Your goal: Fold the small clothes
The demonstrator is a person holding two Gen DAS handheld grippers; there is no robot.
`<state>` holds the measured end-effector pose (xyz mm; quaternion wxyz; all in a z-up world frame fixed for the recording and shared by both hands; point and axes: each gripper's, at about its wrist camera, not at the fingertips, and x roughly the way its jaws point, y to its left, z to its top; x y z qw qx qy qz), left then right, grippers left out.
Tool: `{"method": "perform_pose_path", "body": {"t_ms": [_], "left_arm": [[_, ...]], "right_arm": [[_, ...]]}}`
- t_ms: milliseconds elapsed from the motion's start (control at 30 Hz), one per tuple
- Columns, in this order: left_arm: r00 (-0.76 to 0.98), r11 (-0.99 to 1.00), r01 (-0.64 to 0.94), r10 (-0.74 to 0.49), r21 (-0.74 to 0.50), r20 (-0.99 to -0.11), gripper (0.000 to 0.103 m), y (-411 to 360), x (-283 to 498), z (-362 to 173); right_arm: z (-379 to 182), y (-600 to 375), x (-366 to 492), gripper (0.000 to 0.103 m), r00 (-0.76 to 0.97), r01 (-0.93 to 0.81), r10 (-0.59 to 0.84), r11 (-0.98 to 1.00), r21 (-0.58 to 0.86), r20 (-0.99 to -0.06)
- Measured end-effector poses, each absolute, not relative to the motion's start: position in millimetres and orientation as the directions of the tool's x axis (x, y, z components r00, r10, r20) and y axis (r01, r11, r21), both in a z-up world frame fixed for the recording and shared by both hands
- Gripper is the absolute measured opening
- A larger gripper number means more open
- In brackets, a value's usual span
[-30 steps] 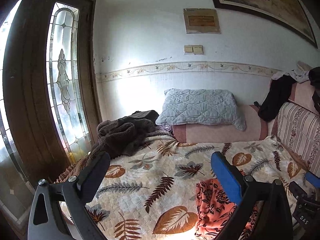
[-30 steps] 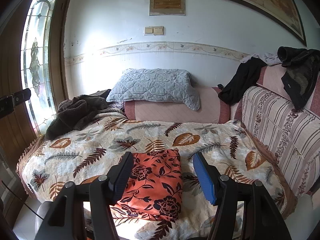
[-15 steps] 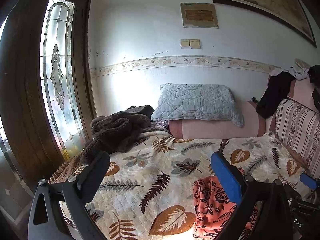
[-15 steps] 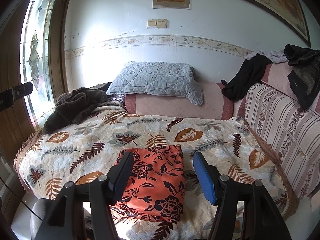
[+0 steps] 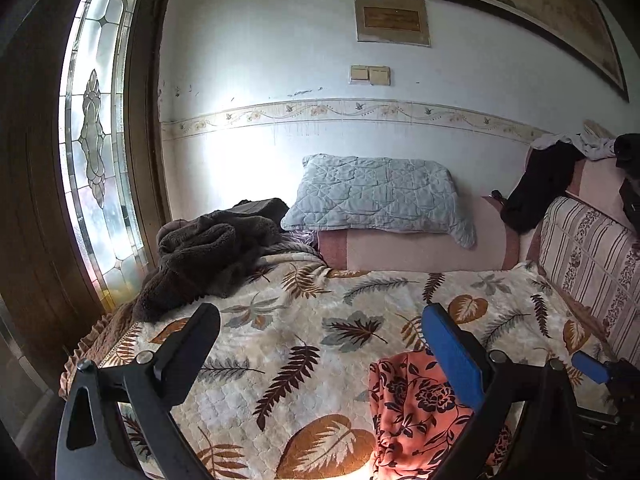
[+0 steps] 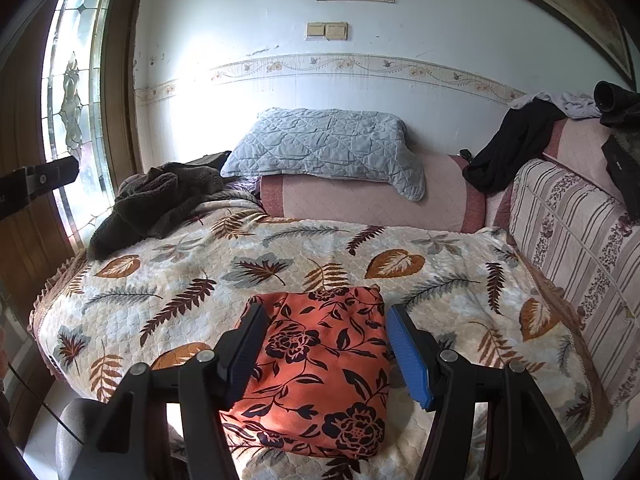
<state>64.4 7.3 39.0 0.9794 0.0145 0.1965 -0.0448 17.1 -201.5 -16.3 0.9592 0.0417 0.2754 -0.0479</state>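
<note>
lying folded into a neat orange black-flowered garment (image 6: 320, 364) on the bedspread (image 6: 168, 280), both grippers' fingers (image 6: 244, 354) apart.

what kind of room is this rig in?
Likely a home living room or bedroom: a daybed under a leaf-print quilt, a grey pillow on a bolster, and a stained-glass door panel. A folded orange floral garment lies on the quilt.

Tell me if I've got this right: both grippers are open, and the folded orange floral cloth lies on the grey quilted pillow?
Not quite. Both grippers, left gripper and right gripper, are open, but the folded orange floral cloth lies on the leaf-patterned quilted bedspread, not the grey quilted pillow. The right wrist view shows it.
</note>
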Motion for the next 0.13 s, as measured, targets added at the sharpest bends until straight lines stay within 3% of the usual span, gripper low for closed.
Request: {"method": "perform_pose_path", "body": {"t_ms": [133], "left_arm": [[0.899, 0.996, 0.081, -0.090, -0.040, -0.428, 0.101, 9, 96, 22]], "right_arm": [[-33, -224, 46, 0.066, 0.825, 0.148, -0.083, 0.986, 0.072, -0.559]]}}
